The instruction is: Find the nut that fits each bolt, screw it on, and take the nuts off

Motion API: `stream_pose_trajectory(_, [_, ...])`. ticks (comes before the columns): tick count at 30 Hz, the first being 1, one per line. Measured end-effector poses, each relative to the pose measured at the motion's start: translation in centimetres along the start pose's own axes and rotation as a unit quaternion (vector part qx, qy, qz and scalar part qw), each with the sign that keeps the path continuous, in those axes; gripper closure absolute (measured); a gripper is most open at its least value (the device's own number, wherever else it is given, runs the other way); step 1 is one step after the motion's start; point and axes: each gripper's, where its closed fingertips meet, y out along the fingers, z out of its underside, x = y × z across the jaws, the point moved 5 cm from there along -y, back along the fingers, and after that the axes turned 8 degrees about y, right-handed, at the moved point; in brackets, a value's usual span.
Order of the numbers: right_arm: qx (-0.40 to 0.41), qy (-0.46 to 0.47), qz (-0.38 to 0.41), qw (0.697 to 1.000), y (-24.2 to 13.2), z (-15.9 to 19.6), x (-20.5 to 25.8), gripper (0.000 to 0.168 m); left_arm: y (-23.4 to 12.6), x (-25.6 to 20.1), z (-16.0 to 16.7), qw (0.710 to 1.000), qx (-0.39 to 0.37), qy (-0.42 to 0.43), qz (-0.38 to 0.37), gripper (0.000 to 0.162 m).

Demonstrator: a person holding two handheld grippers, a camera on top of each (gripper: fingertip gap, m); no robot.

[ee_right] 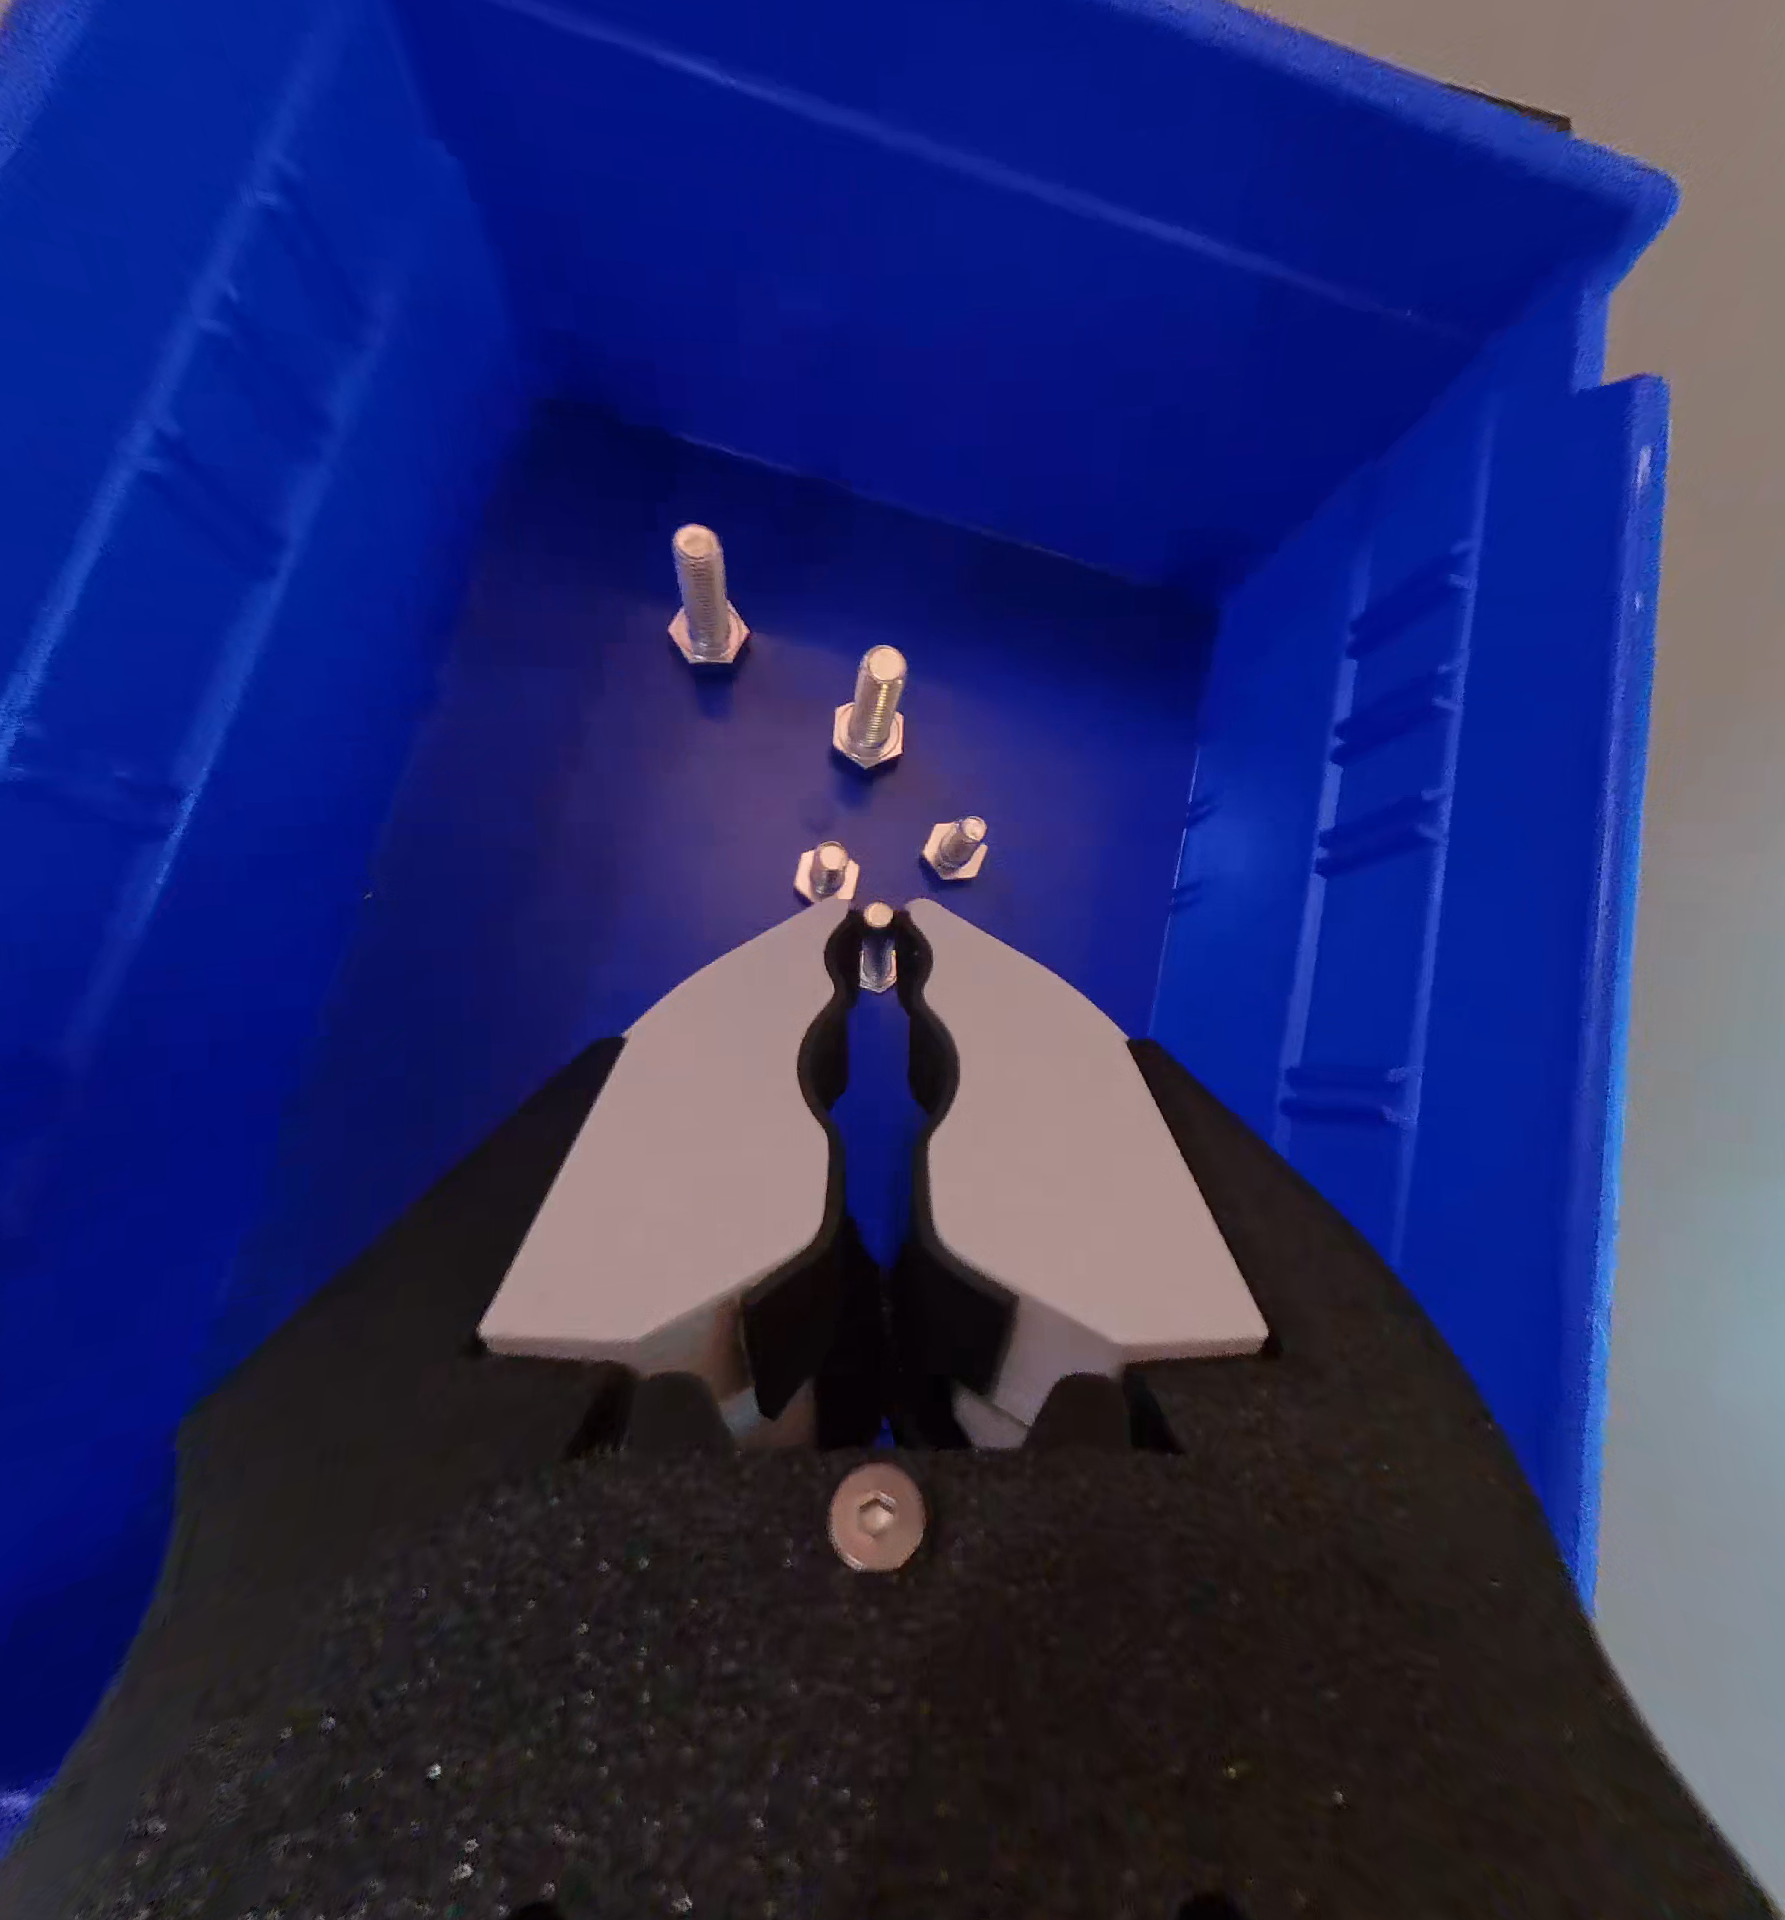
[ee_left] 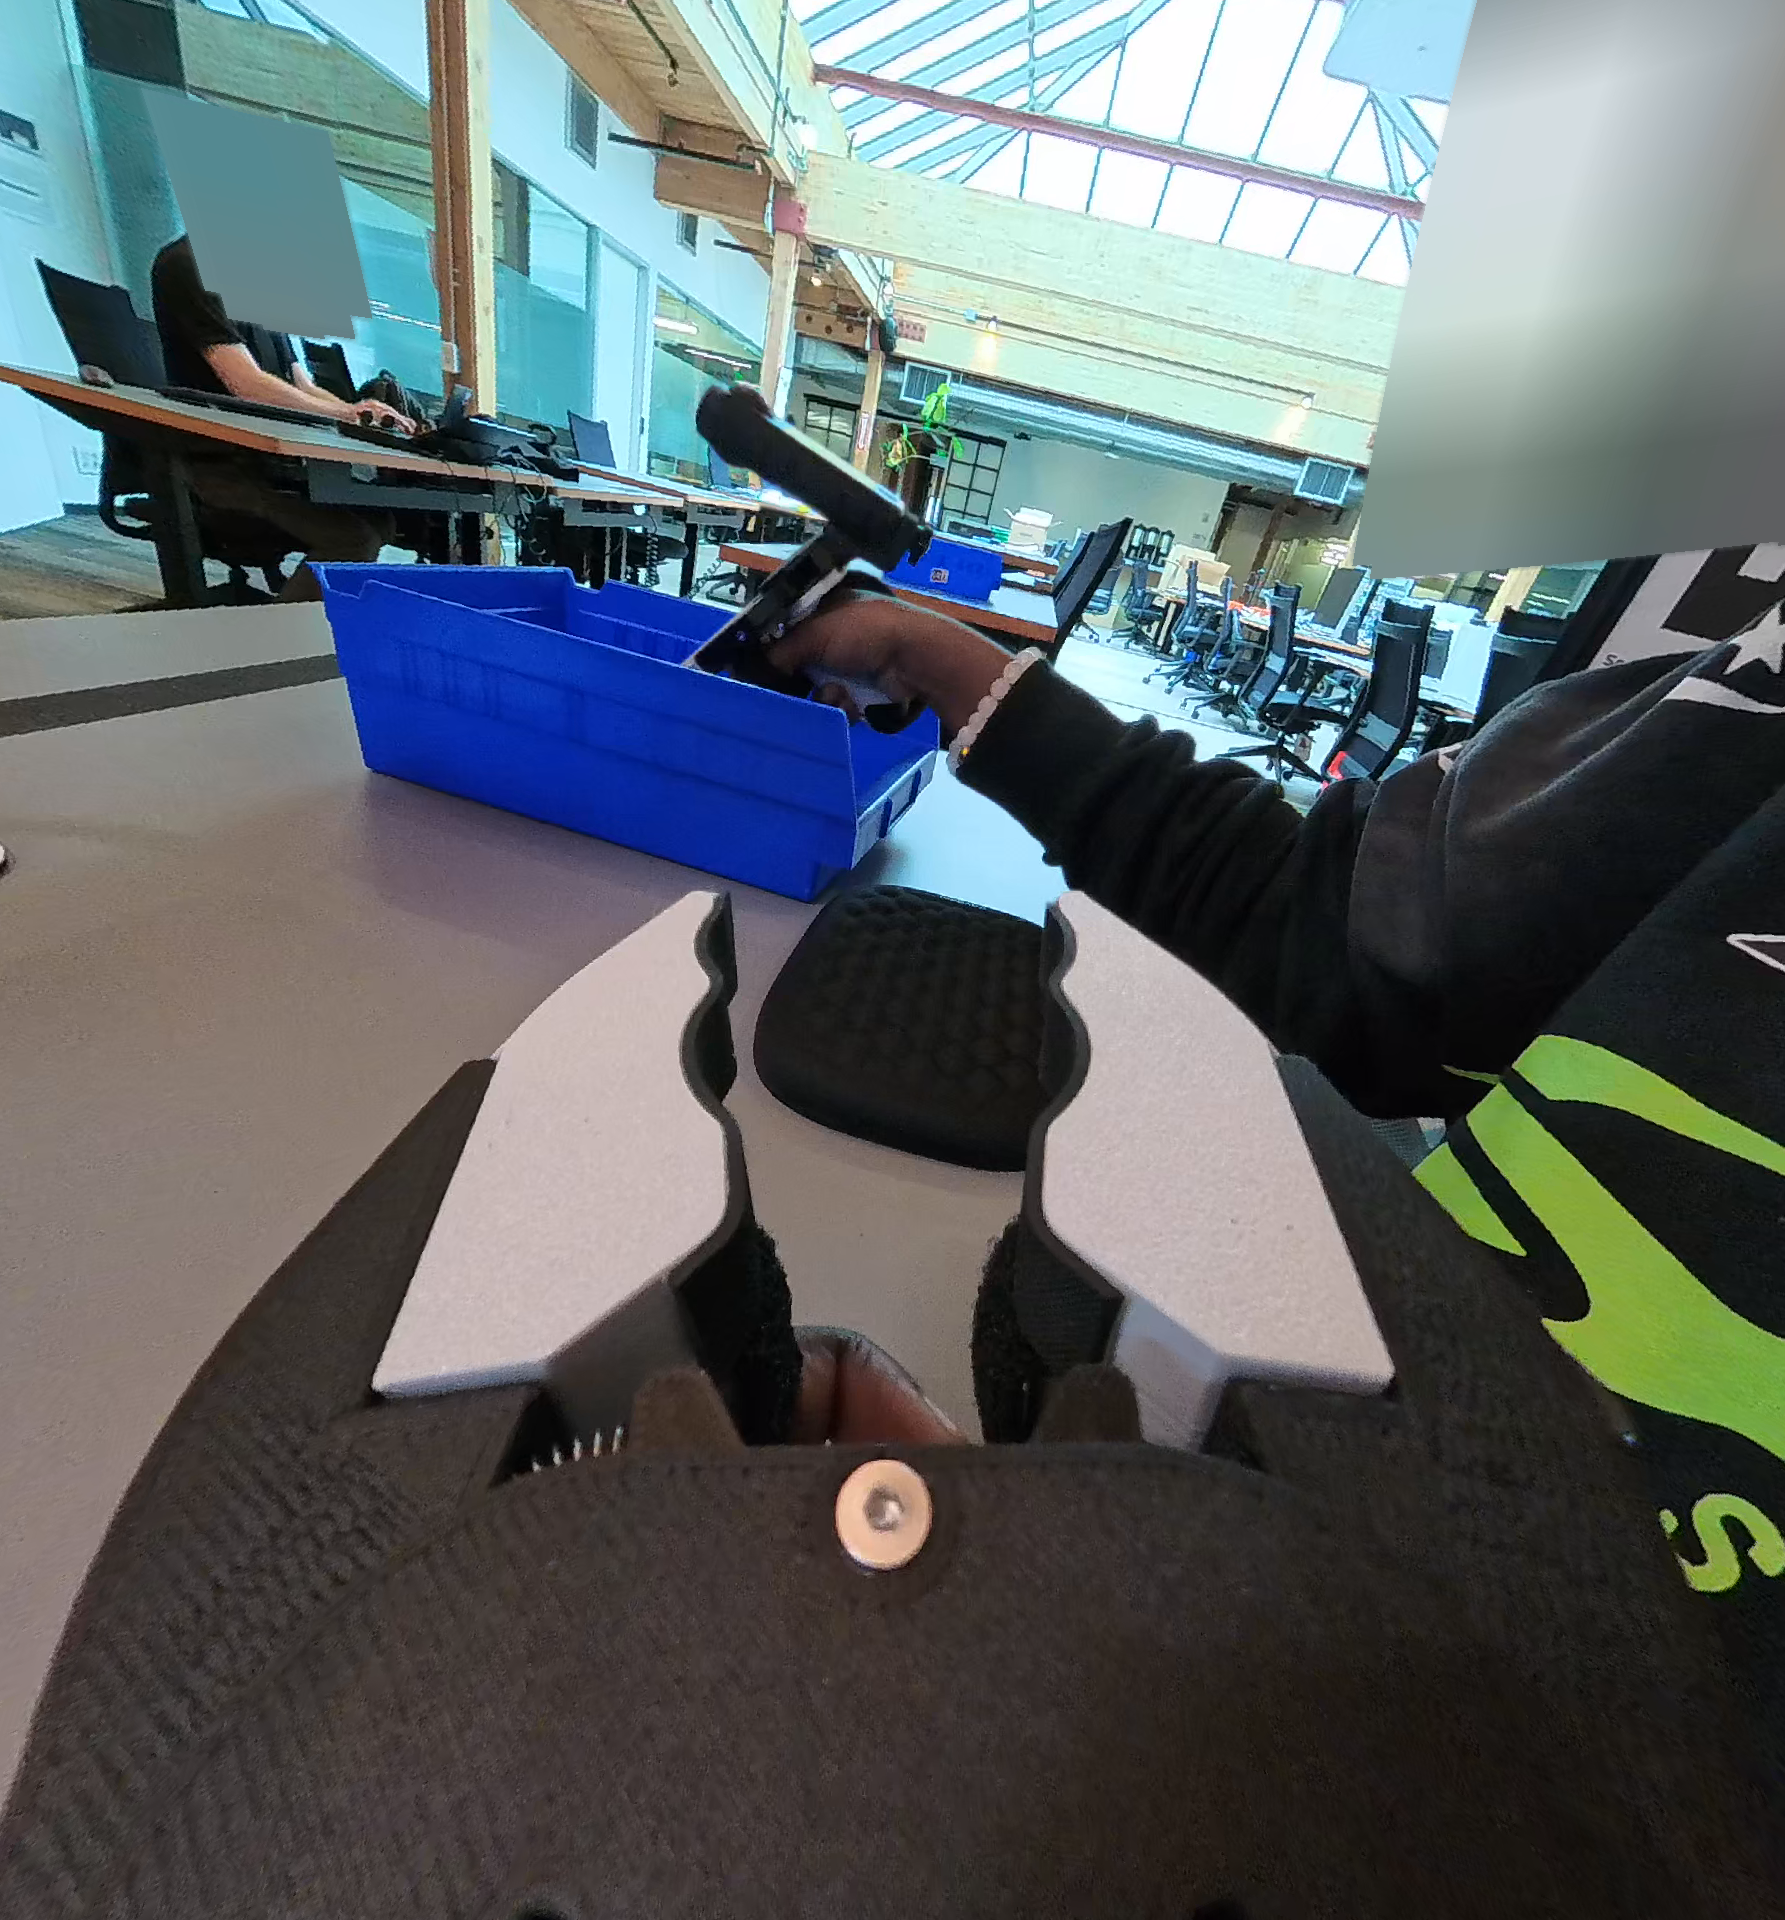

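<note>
1. Location. The right gripper (ee_right: 876, 906) reaches down into the blue bin (ee_right: 971, 239), which rests on the grey table (ee_left: 192, 987). Five bolts stand on the bin floor: a tall bolt (ee_right: 706, 597) farthest in, a second tall bolt (ee_right: 872, 701) nearer, two short bolts (ee_right: 826, 871) (ee_right: 955, 847) side by side, and a small bolt (ee_right: 875, 948) nearest the camera.

2. Right tool state. The fingertips bracket the small bolt with a narrow gap. Whether the pads are pressing on the shank cannot be told; the jaws are nearly closed around it.

3. Left tool state. The left gripper (ee_left: 888, 935) hangs above the table with its jaws spread wide and nothing between them. A black padded rest (ee_left: 898, 1029) lies on the table beyond its tips.

4. Orientation. Each bolt sits on its hex head with the threaded end up. The long axis of the small bolt runs vertically, roughly along the approach line of the fingers, between the pads.

5. Step in hand (judgement). This appears to be the pick of the small bolt.
   - Close squarely on the shank, not on the hex head.
   - Keep the shank in the front notch of the pads so it cannot pivot.
   - Lift straight up along the bolt axis; the two short bolts stand just beyond the tips and a sideways sweep could topple them.

6. No nuts are visible in either view.
</note>
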Motion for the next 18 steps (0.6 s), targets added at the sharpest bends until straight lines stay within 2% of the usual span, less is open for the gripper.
stream_pose_trajectory(14, [0.022,0.022,0.000,1.000,1.1,1.2,-0.6,0.161,0.1,-0.1,0.2,1.000,0.011,0.012,-0.002,0.106])
stream_pose_trajectory(18, [0.018,0.024,0.004,1.000,0.7,1.1,-0.5,0.153,0.1,-0.1,0.1,1.000,0.011,0.017,-0.007,0.106])
